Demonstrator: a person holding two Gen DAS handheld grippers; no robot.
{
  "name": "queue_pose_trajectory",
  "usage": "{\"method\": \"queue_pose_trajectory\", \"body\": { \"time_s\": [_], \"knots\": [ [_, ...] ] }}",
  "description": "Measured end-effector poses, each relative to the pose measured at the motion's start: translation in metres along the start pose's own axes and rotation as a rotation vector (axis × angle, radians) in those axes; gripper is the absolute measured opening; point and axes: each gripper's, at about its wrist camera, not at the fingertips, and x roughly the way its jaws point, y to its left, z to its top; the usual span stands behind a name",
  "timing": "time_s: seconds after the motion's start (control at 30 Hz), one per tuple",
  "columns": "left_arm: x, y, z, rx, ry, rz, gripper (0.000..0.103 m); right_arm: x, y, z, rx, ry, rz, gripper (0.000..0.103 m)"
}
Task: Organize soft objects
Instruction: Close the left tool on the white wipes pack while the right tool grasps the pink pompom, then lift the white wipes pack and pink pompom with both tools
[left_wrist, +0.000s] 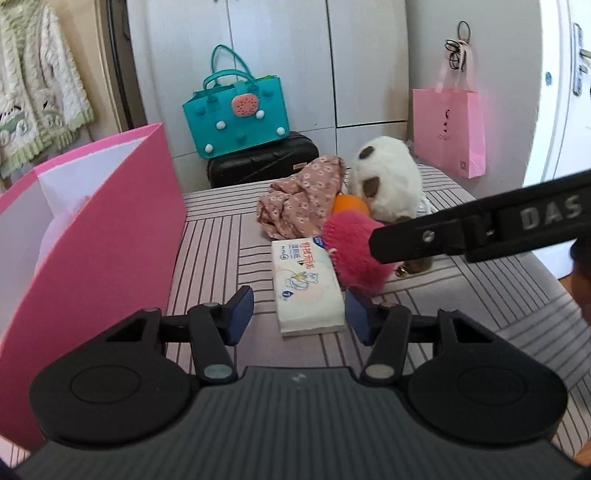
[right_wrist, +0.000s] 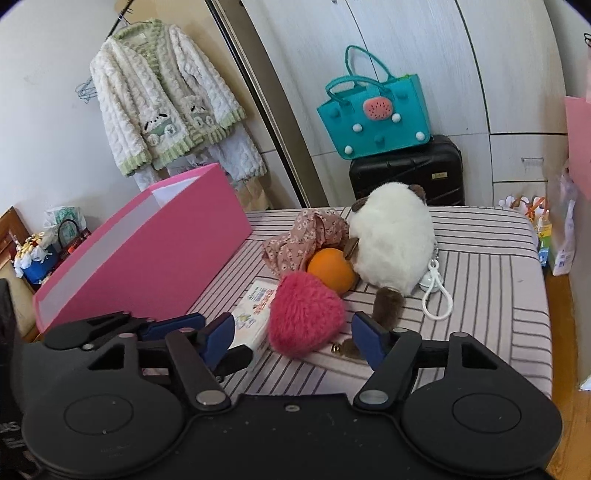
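Nearest to us, our left gripper hangs low over the striped bedcover, its blue pads parted on either side of the near end of a white tissue pack. One pad sits just beside the pack's right edge; the other stands clear on the left, so nothing is clamped. Our right gripper is likewise parted, with the pink fuzzy heart lying between its pads but not pressed by them. In the right wrist view the tissue pack lies just left of the heart, touching it.

Left of us stands a big pink box, open at the top, resting on the cover.

Beyond the heart sits an orange ball, touching it. Farther left of the ball lies a crumpled floral cloth; to the right, a white plush animal with brown patches leans against the ball, a white keyring clip beside it.

Far off, a teal tote bag stands on a black suitcase before the wardrobe. A fluffy cream cardigan hangs on the far left wall, and a pink paper bag hangs at far right.
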Motion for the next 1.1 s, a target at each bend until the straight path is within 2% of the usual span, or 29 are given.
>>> {"method": "queue_pose_trajectory", "body": {
  "time_s": [0.37,0.43,0.5,0.53,0.57,0.73,0.97,1.1],
  "knots": [
    [0.019,0.003,0.001,-0.015,0.058,-0.023,0.054,0.038,0.004,-0.001,-0.047,0.04,-0.04,0.07],
    [0.021,0.004,0.002,-0.017,0.055,-0.017,0.054,0.04,0.005,-0.003,-0.065,0.037,-0.064,0.049],
    [0.022,0.003,0.004,0.001,0.042,-0.014,0.054,0.04,0.003,-0.004,-0.073,0.043,-0.056,0.046],
    [0.022,0.003,0.006,0.008,0.041,-0.01,0.048,0.037,0.001,-0.003,-0.063,0.048,-0.03,0.045],
    [0.022,0.004,0.007,0.006,0.043,-0.015,0.04,0.032,-0.002,-0.003,-0.04,0.041,-0.007,0.045],
    [0.022,0.005,0.009,-0.004,0.055,-0.022,0.04,0.007,-0.005,-0.008,-0.034,0.003,-0.034,0.045],
    [0.027,0.006,0.014,-0.052,0.083,-0.05,0.05,0.003,-0.001,-0.013,-0.047,0.038,-0.071,0.045],
    [0.035,0.007,0.014,-0.063,0.105,-0.055,0.049,0.001,-0.002,-0.017,-0.04,0.037,-0.077,0.045]
  ]
}}
